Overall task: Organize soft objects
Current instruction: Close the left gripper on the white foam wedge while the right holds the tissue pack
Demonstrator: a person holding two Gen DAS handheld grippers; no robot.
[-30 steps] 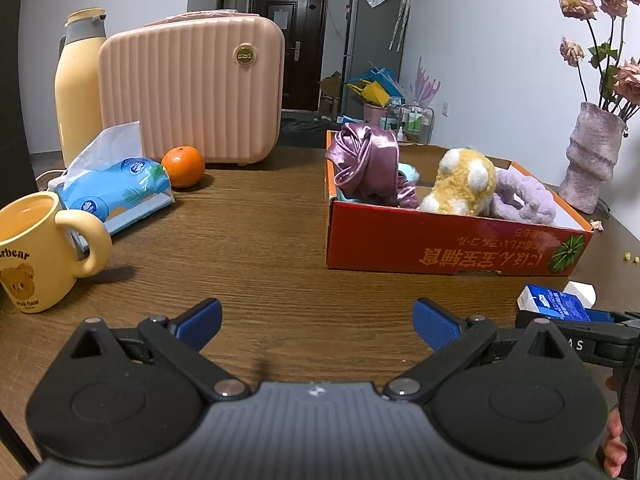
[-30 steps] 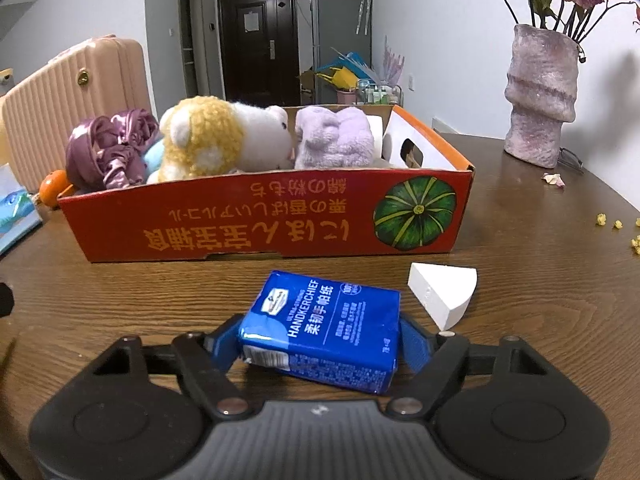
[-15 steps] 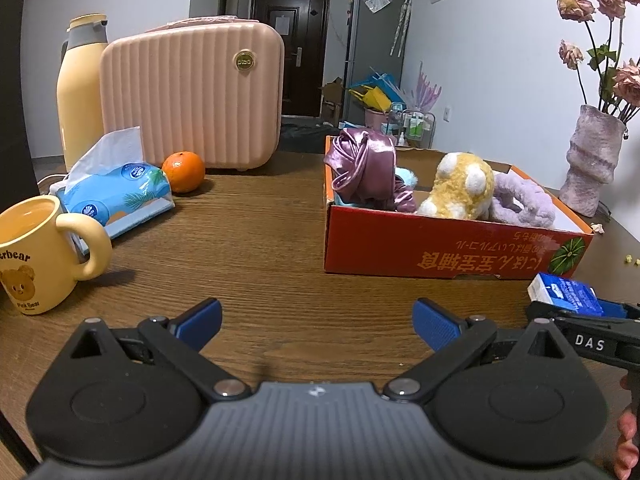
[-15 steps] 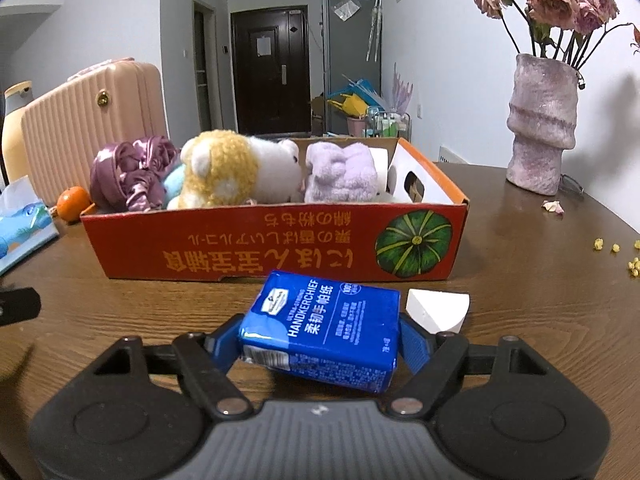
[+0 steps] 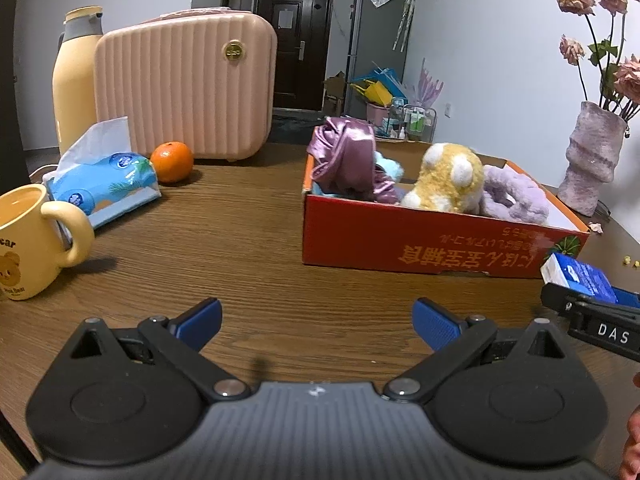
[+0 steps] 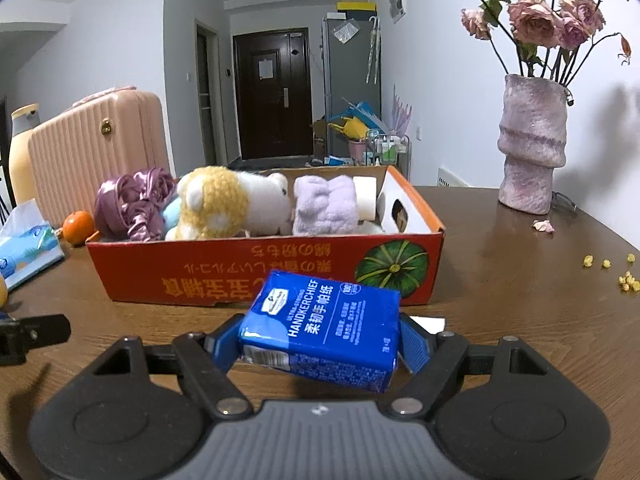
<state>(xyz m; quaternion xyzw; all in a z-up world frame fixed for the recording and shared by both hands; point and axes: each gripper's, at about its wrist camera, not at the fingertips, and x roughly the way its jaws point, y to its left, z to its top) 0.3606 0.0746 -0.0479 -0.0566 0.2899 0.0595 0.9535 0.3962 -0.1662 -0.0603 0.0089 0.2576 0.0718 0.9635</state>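
Observation:
My right gripper (image 6: 320,344) is shut on a blue handkerchief tissue pack (image 6: 324,326) and holds it above the table, just in front of the red cardboard box (image 6: 260,276). The box holds a purple satin cloth (image 6: 134,202), a yellow-and-white plush toy (image 6: 228,204) and a lilac fluffy item (image 6: 326,206). The pack (image 5: 580,276) and box (image 5: 420,240) also show in the left wrist view. My left gripper (image 5: 316,320) is open and empty, low over the table, left of the right gripper.
A yellow mug (image 5: 28,240), a tissue pack (image 5: 104,184), an orange (image 5: 172,161), a pink case (image 5: 184,88) and a yellow flask (image 5: 76,76) stand at the left. A vase of roses (image 6: 532,148) stands right. A white wedge (image 6: 430,323) lies behind the held pack.
My right gripper has lifted the blue tissue pack off the table, higher against the box front. The left gripper has barely moved.

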